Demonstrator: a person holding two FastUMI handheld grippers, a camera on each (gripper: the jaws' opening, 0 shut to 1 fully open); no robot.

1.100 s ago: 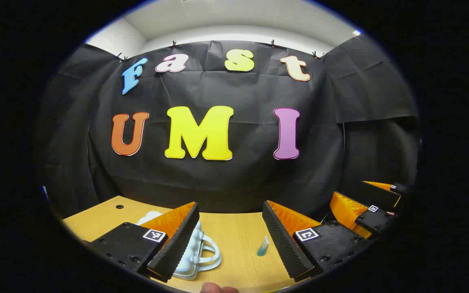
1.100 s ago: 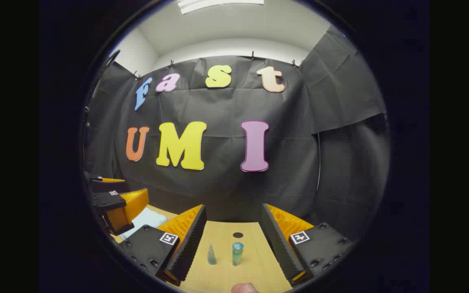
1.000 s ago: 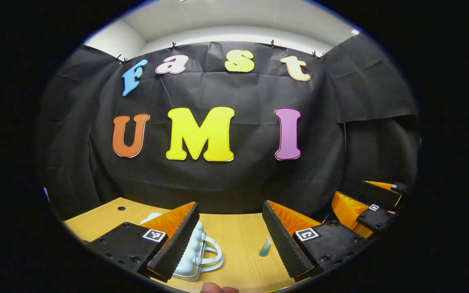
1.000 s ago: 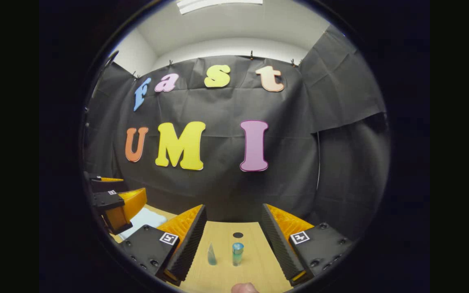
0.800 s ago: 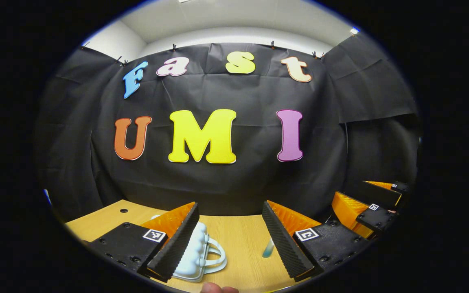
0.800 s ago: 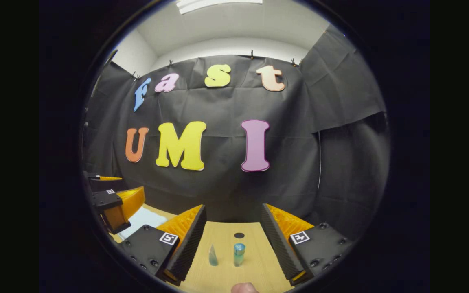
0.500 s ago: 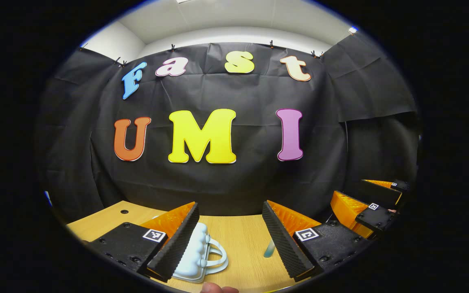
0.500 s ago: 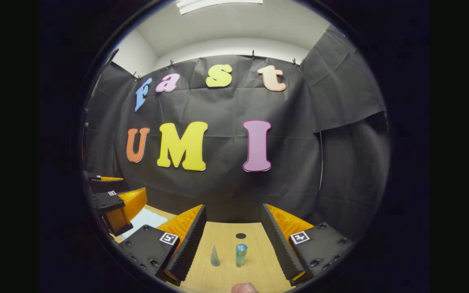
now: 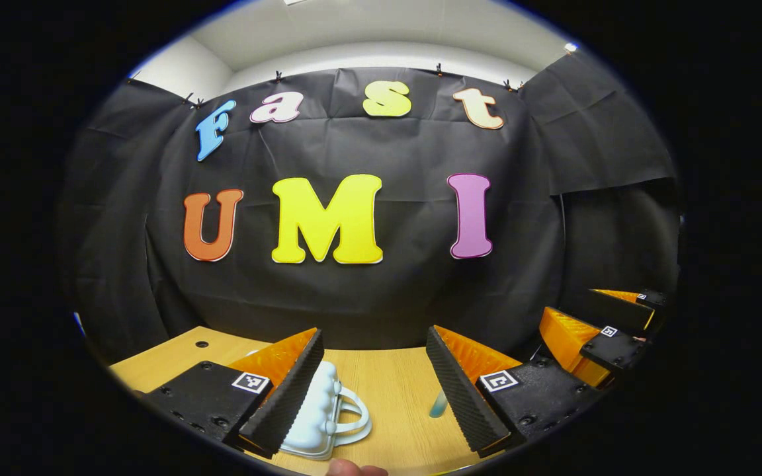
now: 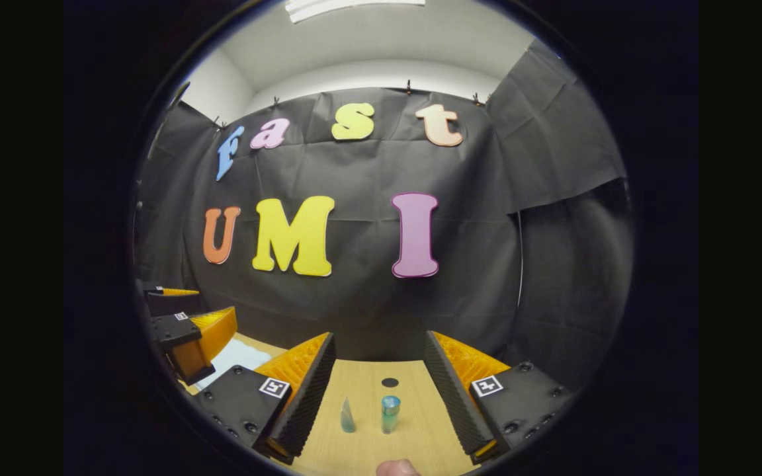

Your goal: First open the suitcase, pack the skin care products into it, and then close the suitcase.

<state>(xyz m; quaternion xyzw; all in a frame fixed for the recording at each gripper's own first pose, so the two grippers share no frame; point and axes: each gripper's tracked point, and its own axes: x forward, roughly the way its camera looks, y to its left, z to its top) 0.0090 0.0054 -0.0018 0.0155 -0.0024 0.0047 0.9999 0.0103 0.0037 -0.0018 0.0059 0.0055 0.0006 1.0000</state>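
- The white suitcase [image 9: 325,413] lies closed on the wooden table [image 9: 387,377], partly behind the left gripper [image 9: 376,389]'s near finger.
- A small tube [image 10: 347,416] and bottle [image 10: 390,413] stand side by side between the right gripper [image 10: 381,390]'s jaws.
- Both jaws gape wide, holding nothing.
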